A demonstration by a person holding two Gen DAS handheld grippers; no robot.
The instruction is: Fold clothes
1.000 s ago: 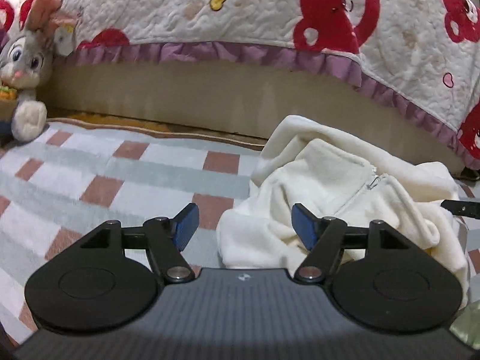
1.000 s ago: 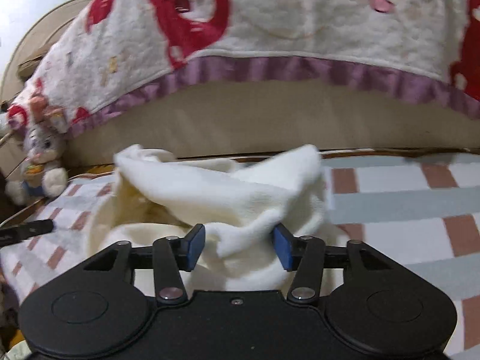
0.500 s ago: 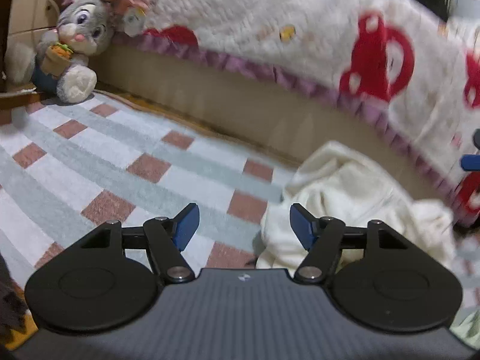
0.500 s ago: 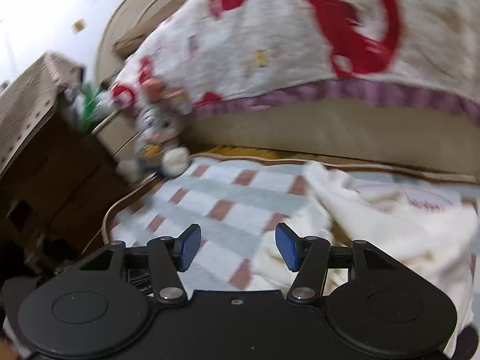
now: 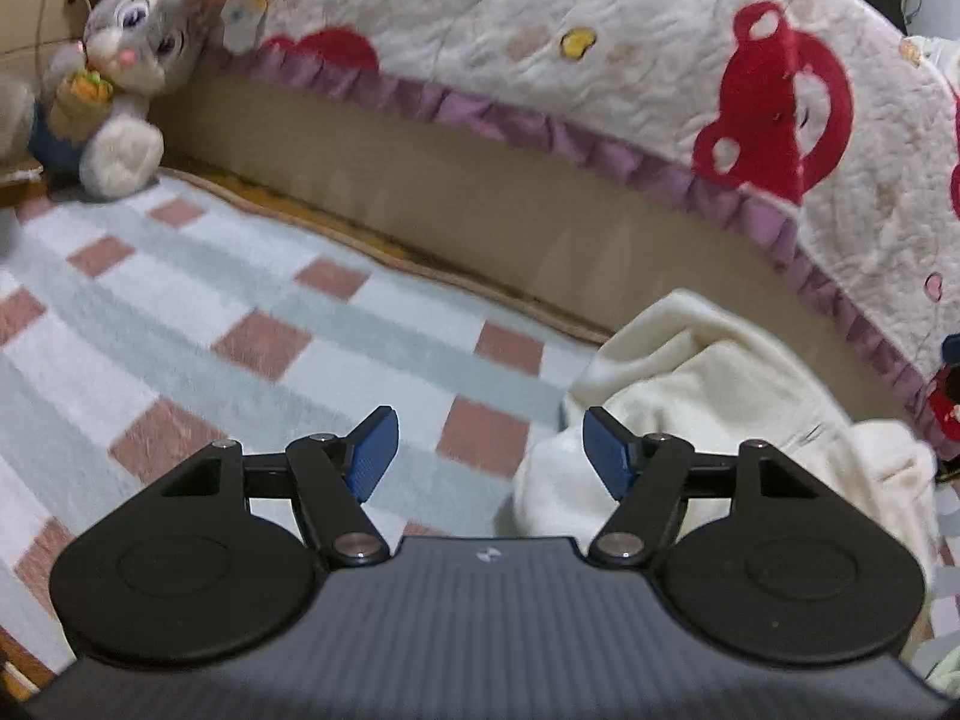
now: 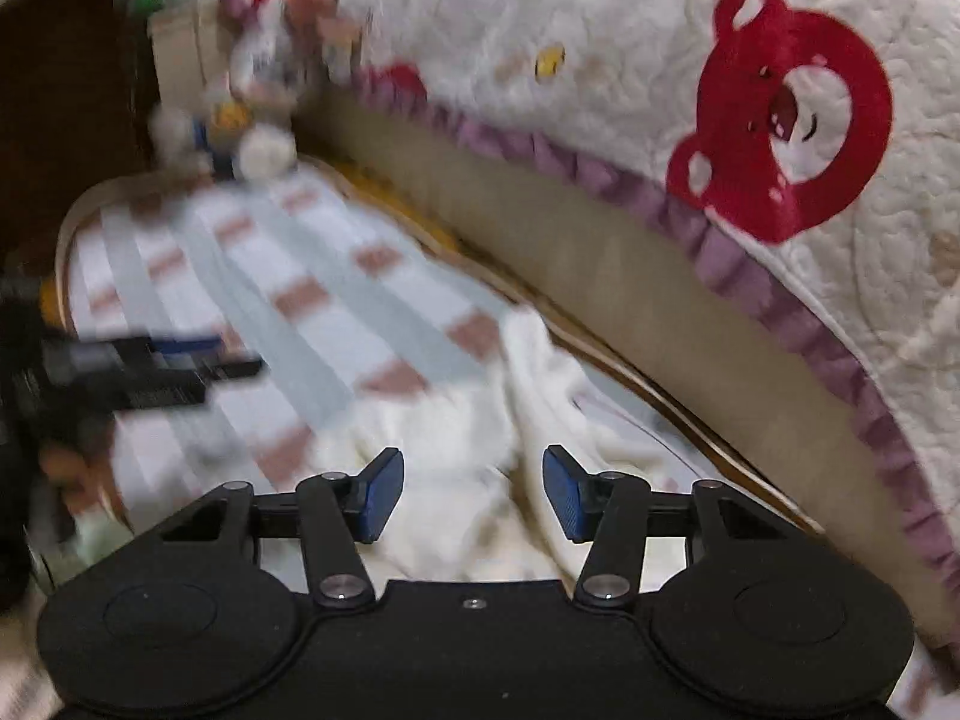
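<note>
Having let go of the cream fleece garment [image 6: 480,444], right gripper [image 6: 473,495] is hovering empty and narrowing, left gripper [image 5: 485,450] gaping over checked blanket [image 5: 240,324], risking grabbing bunched layers.

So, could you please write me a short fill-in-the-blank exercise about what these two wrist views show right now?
1. The cream fleece jacket lies crumpled on a checked ____.
2. The plush toy propped by the bed's corner is a grey ____.
3. The bedspread with red bear prints is edged with a ____ ruffle.
4. Between the blue pads of the left gripper there is ____.

Missing words: blanket; rabbit; purple; nothing
</note>
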